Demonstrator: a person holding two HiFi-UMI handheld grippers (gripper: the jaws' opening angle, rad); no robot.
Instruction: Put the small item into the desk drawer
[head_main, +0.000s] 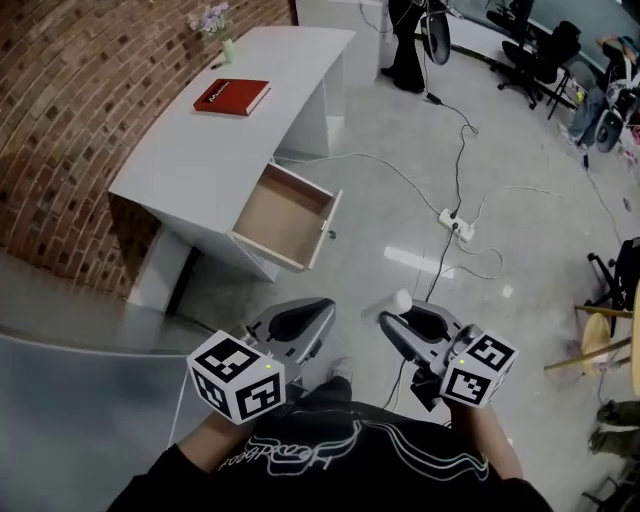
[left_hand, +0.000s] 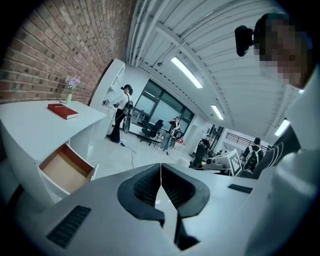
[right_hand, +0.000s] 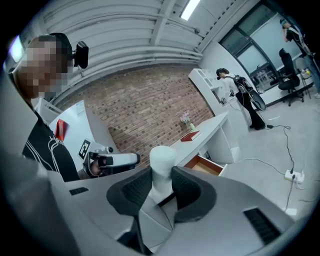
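A small white cylinder stands upright between the black pads of my right gripper, which is shut on it; in the head view its white top pokes out of the right gripper. My left gripper is held beside it, low in front of my body, its jaws shut with nothing between them. The white desk stands ahead to the left along the brick wall. Its wooden drawer is pulled out and looks bare inside; it also shows in both gripper views.
A red book and a small vase of flowers sit on the desk top. A power strip and cables lie on the glossy floor to the right of the drawer. Office chairs and people stand at the far end.
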